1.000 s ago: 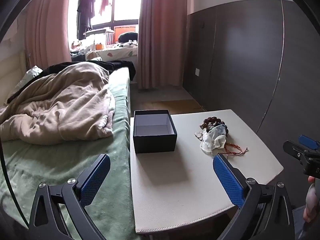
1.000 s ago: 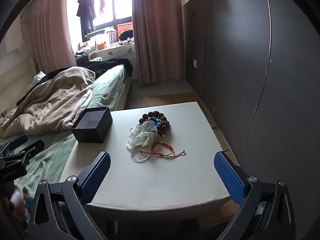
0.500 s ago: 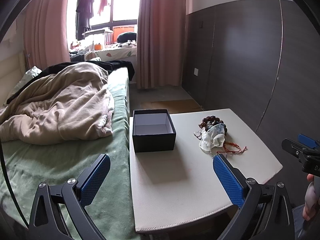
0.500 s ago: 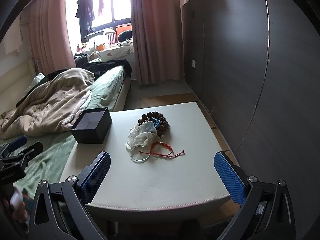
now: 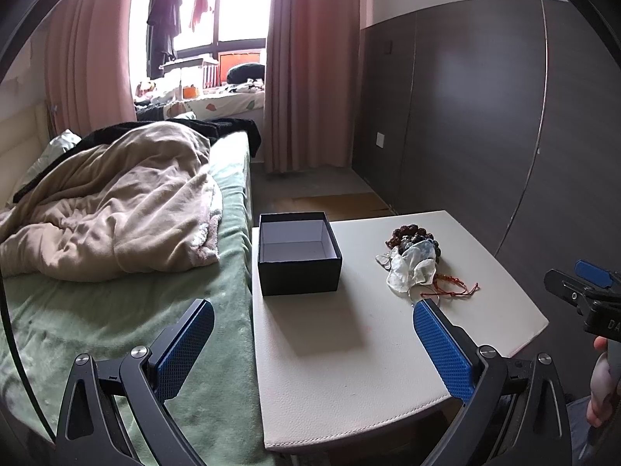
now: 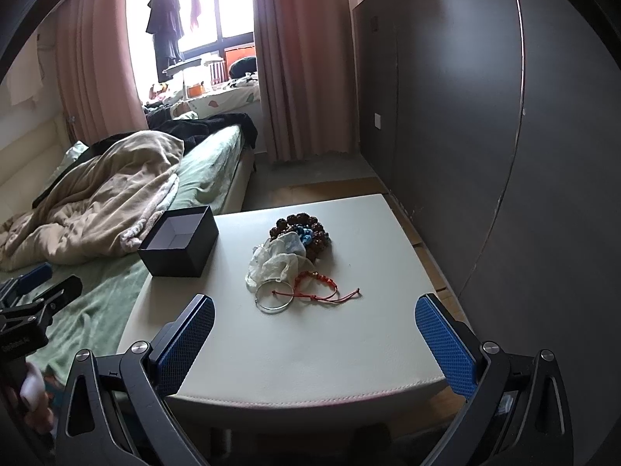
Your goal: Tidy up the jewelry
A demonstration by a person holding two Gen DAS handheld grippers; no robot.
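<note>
The left tool [image 5: 310, 343] is held low at the near edge of the white surface [image 5: 349, 369], its blue-padded fingers [image 5: 182, 347] spread wide with nothing between them; one finger is seen over the green bed [image 5: 97, 310], the other over the surface. The right tool [image 6: 314, 339] is likewise held spread and empty at the near rim of the surface, both fingers framing the jewelry from the lower corners of the frame. In the left wrist view the right tool is seen at the right edge, with part of a hand [image 5: 601, 384] gripping its handle; in the right wrist view the left tool is seen at the lower left edge. The open black box [image 6: 178, 240] is placed at the left side of the surface, next to the bed. The silver bangle [image 6: 273, 297] and the red cord bracelet [image 6: 318, 291] are shown clearly only in the right wrist view; in the left wrist view the bangle is largely hidden by a finger. Behind them a pale cloth [image 6: 277, 262] is heaped against a brown bead bracelet [image 6: 302, 229]. Farther off, a beige blanket [image 5: 108, 209] lies on the bed, and pink curtains [image 5: 310, 62] frame a bright window [image 5: 229, 7].
</note>
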